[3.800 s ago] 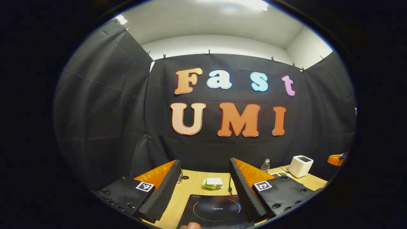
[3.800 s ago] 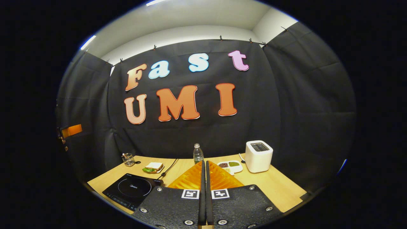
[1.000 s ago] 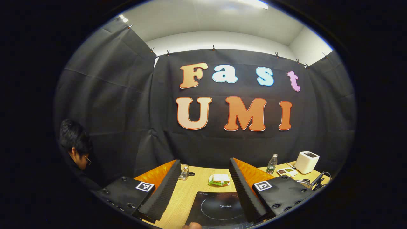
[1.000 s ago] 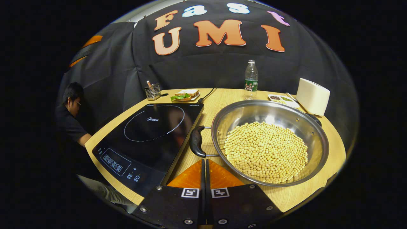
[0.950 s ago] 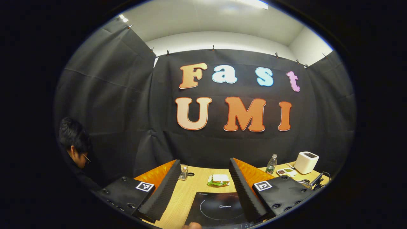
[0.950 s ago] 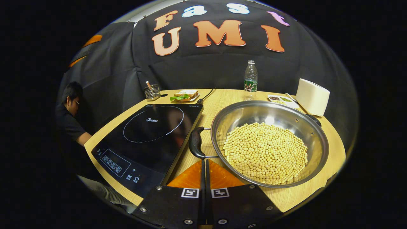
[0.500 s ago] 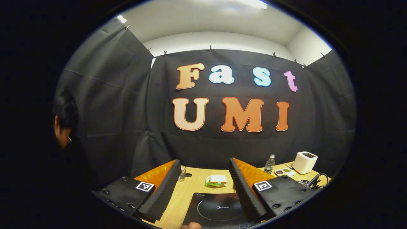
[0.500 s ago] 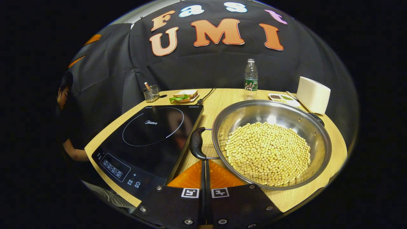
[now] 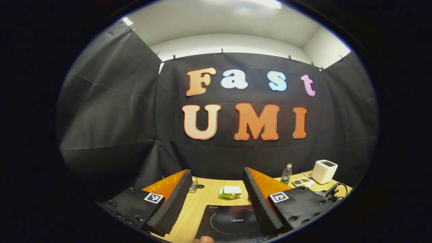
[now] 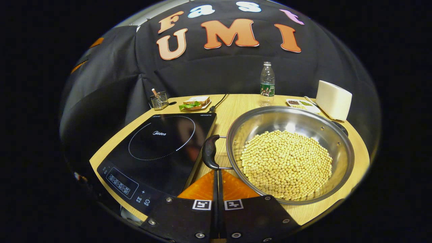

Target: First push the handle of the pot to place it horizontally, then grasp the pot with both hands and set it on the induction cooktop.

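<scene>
A wide steel pot (image 10: 270,120) holding soybeans (image 10: 287,162) stands on the wooden table, right of the black induction cooktop (image 10: 158,148). Its black left handle (image 10: 210,152) juts from the rim on two wire arms, beside the cooktop's edge. A second handle (image 10: 340,127) sits at the far right rim. My right gripper (image 10: 216,172) is shut on nothing, its tips just short of the left handle's near end. My left gripper (image 9: 216,180) is open and held high over the cooktop (image 9: 233,222). The pot's handle (image 9: 330,193) peeks in at the right there.
At the back of the table (image 10: 236,108) stand a water bottle (image 10: 267,81), a white toaster (image 10: 333,100), a dish of seeds (image 10: 300,104), a sandwich on a plate (image 10: 194,102) and a utensil holder (image 10: 158,100). A thumb (image 9: 202,239) shows at the bottom edge.
The person at the left has dropped out of both views. My right gripper has edged a little closer to the pot's left handle. The left gripper has barely moved.
</scene>
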